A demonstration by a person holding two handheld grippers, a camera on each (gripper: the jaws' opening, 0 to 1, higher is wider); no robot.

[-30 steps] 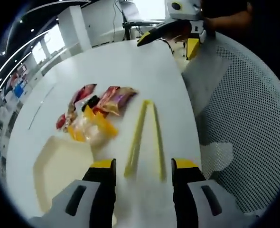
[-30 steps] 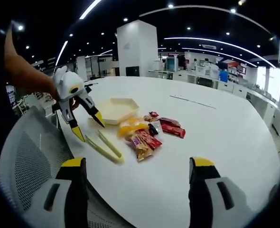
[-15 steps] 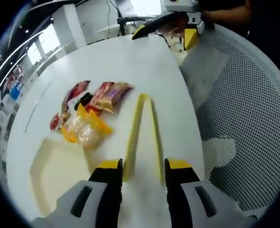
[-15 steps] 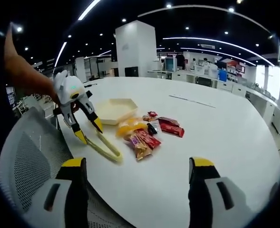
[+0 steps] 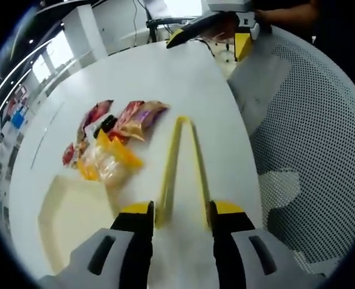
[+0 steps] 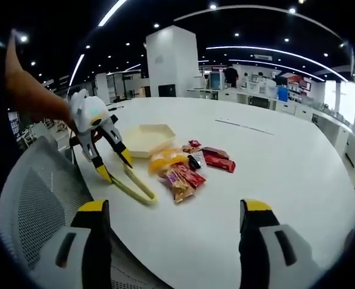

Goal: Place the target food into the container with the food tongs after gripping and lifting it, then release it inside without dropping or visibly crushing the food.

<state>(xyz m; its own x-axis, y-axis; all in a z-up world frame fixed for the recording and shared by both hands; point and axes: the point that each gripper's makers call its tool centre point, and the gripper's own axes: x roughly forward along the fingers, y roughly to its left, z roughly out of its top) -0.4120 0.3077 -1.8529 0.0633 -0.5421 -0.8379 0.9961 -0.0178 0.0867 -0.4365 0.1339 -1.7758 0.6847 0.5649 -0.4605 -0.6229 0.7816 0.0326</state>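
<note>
The shallow cream hexagonal tray lay bare near the white table's edge, while the left gripper, jaws apart, bracketed the yellow plastic tongs, and the right gripper hung wide open.

Right gripper jaws wide apart, above white table. Left gripper straddles the open ends of the yellow tongs. Snack packets clustered just beside; cream container behind. Mesh chair at left.
</note>
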